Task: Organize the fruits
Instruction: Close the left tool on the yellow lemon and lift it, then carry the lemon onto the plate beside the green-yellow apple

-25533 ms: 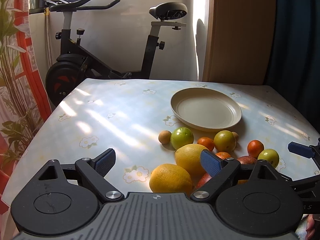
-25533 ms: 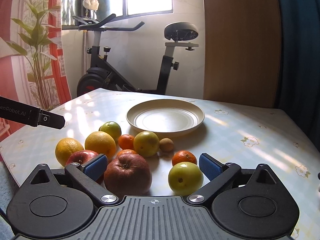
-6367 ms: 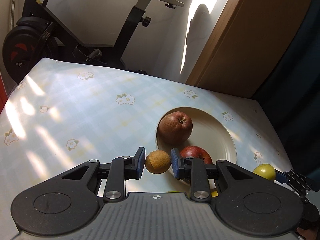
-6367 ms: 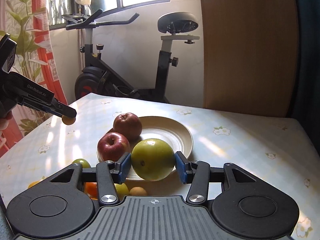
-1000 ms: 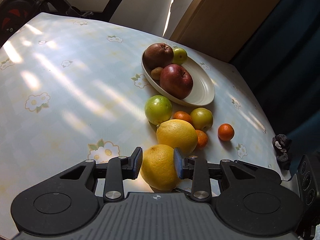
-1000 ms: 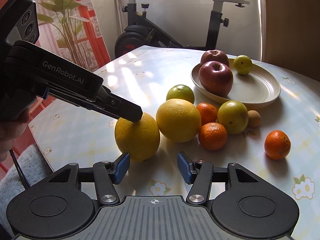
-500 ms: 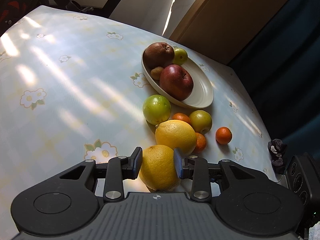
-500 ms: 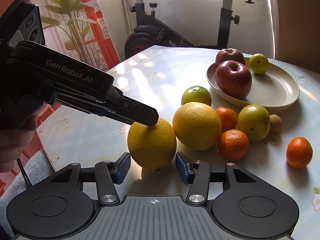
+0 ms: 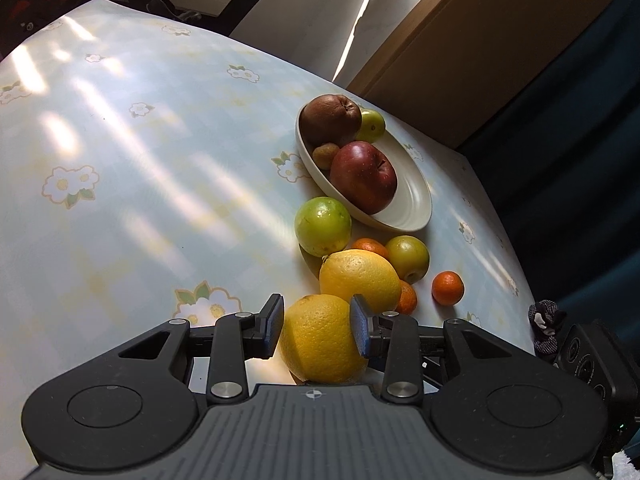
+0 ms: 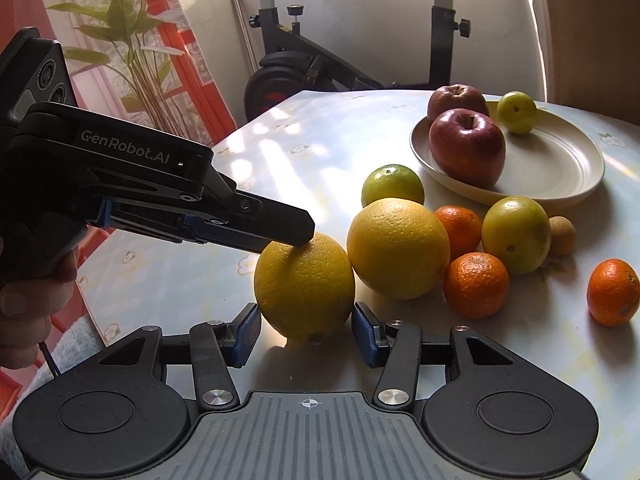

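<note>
A yellow lemon (image 9: 320,340) sits low over the flowered table, between the blue pads of my left gripper (image 9: 316,326). Its jaws are opening, though both pads still look pressed on the peel. In the right wrist view the same lemon (image 10: 304,280) is also between the pads of my right gripper (image 10: 306,330), shut on its lower half. The left gripper (image 10: 298,236) reaches in from the left over its top. The cream plate (image 9: 416,200) holds a red apple (image 9: 364,182), a dark apple (image 9: 330,120) and two small fruits.
A bigger yellow citrus (image 10: 398,248), green fruits (image 9: 323,226) and tangerines (image 10: 476,284) crowd the space between lemon and plate. A person's hand (image 10: 24,300) holds the left gripper. An exercise bike (image 10: 360,60) stands beyond the table's far edge.
My right gripper has come in closer and its jaws have narrowed onto the lemon. The left gripper has kept the lemon between its pads and rolled slightly.
</note>
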